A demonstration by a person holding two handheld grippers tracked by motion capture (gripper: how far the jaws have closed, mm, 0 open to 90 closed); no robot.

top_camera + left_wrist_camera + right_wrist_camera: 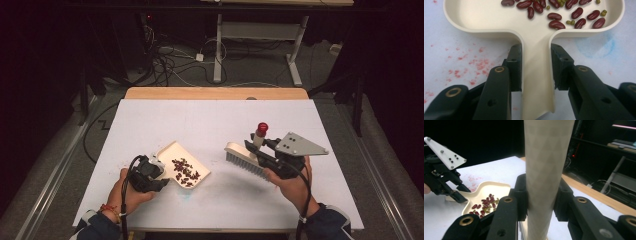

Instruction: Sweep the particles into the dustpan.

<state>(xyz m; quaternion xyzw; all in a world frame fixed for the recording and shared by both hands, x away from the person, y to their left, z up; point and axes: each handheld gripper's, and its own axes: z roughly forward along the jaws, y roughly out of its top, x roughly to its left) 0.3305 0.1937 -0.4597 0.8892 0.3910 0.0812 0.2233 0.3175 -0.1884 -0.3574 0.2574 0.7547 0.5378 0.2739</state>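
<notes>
Cream dustpan (184, 165) with beans (185, 171) is clamped by the left gripper (159, 176), while the brush (246, 160), clamped by the right gripper (260, 152), is held right of it.

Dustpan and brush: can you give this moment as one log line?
left hand-held gripper: shut on dustpan | right hand-held gripper: shut on brush | beans: in dustpan

place: lab | signs: black curtains (45, 60); floor cables (165, 60); adjustable desk frame (260, 35)
</notes>
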